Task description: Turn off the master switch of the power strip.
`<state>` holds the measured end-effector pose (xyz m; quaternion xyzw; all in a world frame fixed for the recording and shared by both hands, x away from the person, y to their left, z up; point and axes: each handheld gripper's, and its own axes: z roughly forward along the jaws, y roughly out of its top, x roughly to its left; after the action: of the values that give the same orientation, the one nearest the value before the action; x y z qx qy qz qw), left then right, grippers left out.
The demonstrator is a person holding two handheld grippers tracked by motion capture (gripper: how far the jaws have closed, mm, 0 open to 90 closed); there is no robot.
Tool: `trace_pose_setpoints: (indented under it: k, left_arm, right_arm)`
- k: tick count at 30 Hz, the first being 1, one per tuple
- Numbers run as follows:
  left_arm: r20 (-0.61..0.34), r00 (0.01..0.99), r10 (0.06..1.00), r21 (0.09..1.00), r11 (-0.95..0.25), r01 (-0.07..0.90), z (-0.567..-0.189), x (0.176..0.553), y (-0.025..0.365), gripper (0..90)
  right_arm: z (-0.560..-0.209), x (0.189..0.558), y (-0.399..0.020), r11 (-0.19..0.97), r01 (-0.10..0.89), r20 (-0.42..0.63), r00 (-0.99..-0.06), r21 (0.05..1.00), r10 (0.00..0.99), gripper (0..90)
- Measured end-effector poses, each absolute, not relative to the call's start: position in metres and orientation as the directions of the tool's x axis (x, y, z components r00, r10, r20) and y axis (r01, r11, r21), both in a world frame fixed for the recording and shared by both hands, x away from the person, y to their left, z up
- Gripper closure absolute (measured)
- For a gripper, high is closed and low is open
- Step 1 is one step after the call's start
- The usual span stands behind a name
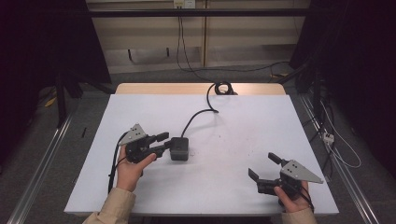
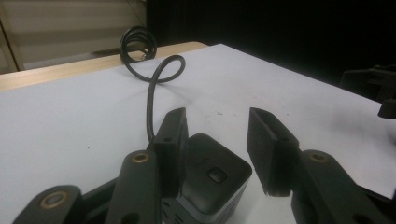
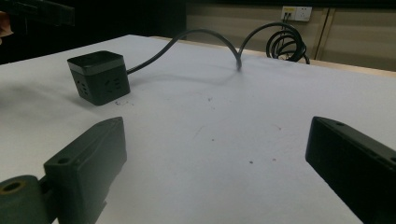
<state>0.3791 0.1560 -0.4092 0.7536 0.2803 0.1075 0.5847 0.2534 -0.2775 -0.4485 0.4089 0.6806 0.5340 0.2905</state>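
While the person's left hand (image 1: 128,170) holds it low over the bench, the left gripper (image 1: 163,142) has its black jaws spread fairly wide, pointing right at a small dark grey plastic power cube (image 1: 179,148). In the left gripper view the cube (image 2: 210,182) sits between the jaws: the left jaw is right up against its side, while the right jaw stands apart from it, so it isn't clamped. There's a little button on the cube's top face.

A thick black cord (image 1: 198,114) runs from the far side of the cube, curves across the white sheet (image 1: 243,126) covering the bench and ends in a coil (image 1: 223,87) at the far edge, where bare pale wood shows. In the right gripper view you can see socket holes on the cube's (image 3: 99,77) side faces.

The right gripper (image 1: 264,167) is over at the near right corner, well apart from the cube, held by the right hand (image 1: 293,198), jaws gaping wide with nothing between them. A few dark specks dot the sheet between the two grippers.
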Motion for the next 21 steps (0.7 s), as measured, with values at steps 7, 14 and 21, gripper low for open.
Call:
trace_pose_setpoints:
  k: [7,14,21]
  left_arm:
    - [-0.169,0.817,0.552,0.94,-0.159,0.302,-0.4117,0.383,0.1554,60.8]
    - [-0.192,0.815,0.547,0.931,-0.162,0.328,-0.4128,0.3848,0.155,67.3]
    - [-0.205,0.816,0.54,0.925,-0.167,0.343,-0.4138,0.3856,0.1536,74.8]
  right_arm:
    - [-0.4488,0.2513,-0.279,0.098,0.25,0.04,-0.493,0.963,0.869,5.2]
    - [-0.4489,0.2505,-0.2794,0.102,0.249,0.035,-0.494,0.963,0.869,5.2]
    - [-0.4486,0.2503,-0.2799,0.1,0.247,0.036,-0.494,0.964,0.869,5.2]
